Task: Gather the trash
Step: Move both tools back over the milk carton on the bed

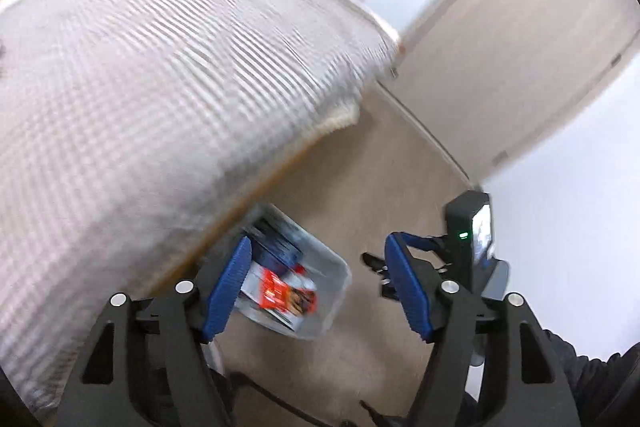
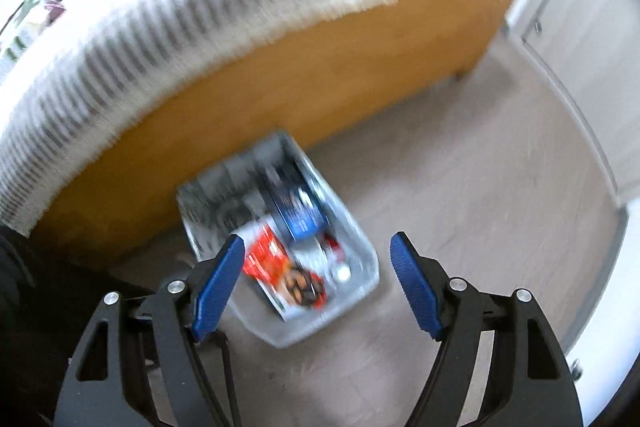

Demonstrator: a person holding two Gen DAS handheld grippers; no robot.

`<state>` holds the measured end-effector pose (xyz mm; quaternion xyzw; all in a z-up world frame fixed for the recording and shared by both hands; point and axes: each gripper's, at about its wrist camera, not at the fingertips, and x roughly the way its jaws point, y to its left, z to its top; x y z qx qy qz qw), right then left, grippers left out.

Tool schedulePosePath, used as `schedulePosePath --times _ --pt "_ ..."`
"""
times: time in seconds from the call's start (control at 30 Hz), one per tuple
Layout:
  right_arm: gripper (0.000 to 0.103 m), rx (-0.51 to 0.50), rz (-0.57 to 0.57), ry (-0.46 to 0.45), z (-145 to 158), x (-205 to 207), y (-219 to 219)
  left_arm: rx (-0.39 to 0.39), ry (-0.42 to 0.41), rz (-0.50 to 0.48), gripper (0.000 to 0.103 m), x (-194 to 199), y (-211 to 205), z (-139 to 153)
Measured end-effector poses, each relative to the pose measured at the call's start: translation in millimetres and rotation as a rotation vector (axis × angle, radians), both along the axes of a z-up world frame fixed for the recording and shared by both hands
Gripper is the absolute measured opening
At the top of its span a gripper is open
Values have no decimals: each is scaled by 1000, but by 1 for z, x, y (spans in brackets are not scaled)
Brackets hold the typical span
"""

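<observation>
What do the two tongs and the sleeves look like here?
Both sets match. The left tongs and right tongs have black triangular cut-out arms, silver pivot bolts and ribbed blue pads. From the left wrist view, the right unit carries a black camera block with a green light. A dark sleeve shows at lower right.

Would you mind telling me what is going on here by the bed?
A person is collecting trash with a handheld gripper in each hand. Both the left gripper and the right gripper are open and empty, above a clear plastic bin on the floor beside the bed. The bin already holds a red printed wrapper and a blue packet.
</observation>
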<state>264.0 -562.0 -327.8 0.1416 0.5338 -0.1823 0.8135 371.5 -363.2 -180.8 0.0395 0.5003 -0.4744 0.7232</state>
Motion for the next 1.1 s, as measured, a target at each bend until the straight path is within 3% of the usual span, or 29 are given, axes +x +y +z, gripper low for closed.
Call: schedulePosePath --times 0.2,0.37,0.5,0.57,0.6,0.7,0.8,0.97,1.07,1.1 --pt "72 -77 187 -173 79 86 45 -6 -131 214 68 45 102 34" --pt "72 -4 330 -319 123 185 86 -8 -164 427 69 94 185 45" --pt "72 46 444 -378 143 281 129 18 -197 610 70 132 238 45" --pt "71 38 509 -377 145 328 153 28 -195 684 71 149 264 43" --pt "60 30 539 -368 144 353 167 29 -191 714 71 158 276 40" --pt "40 26 608 -308 134 428 199 45 -193 784 71 181 299 40" --pt "38 28 643 -289 125 488 219 52 -189 832 71 192 320 34" --pt "38 123 692 -230 105 564 239 64 -174 869 71 205 338 27" --pt "36 152 737 -181 94 576 245 73 -179 887 71 210 341 25" --pt "30 189 765 -165 89 574 249 73 -178 892 71 211 340 25"
